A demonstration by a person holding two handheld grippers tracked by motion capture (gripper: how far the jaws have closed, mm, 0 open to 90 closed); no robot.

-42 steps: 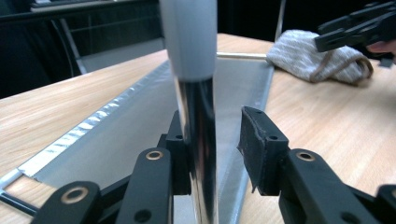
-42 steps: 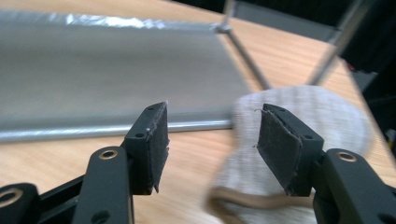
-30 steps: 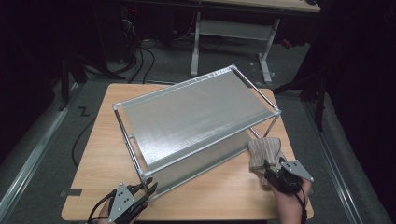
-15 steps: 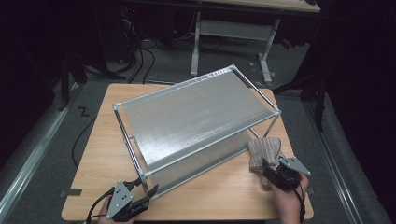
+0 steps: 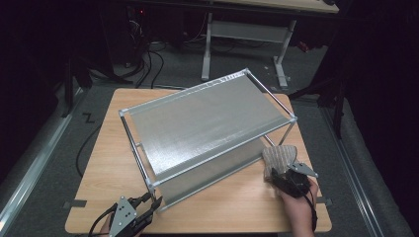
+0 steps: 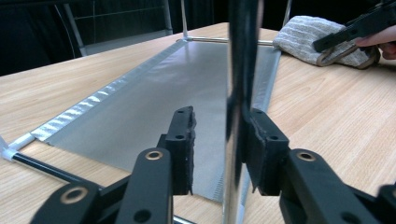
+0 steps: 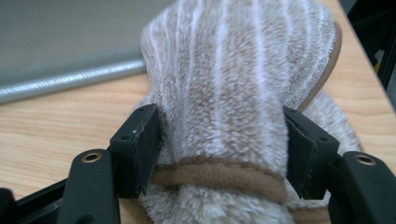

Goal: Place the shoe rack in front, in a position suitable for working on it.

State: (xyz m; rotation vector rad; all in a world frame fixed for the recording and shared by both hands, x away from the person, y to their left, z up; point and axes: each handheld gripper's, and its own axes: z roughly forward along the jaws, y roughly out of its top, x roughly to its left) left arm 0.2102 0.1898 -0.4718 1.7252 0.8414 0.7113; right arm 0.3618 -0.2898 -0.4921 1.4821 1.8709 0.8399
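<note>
A metal rack with two silver shelves stands on the wooden table. My left gripper is at the rack's near-left corner. In the left gripper view, my left gripper has the chrome corner post between its jaws. They have just been closing: the right pad touches the post, the left pad is still apart from it. A fleecy striped slipper lies at the rack's right end. My right gripper straddles the slipper. Its jaws have just opened wider, and both pads rest against the pile.
The rack's lower shelf lies flat near the tabletop. The table's front edge runs just behind both hands. A white desk frame and floor cables lie beyond the table.
The right gripper has slid forward and down over the slipper. The left gripper stays at the corner post, where its jaws widened and then narrowed.
</note>
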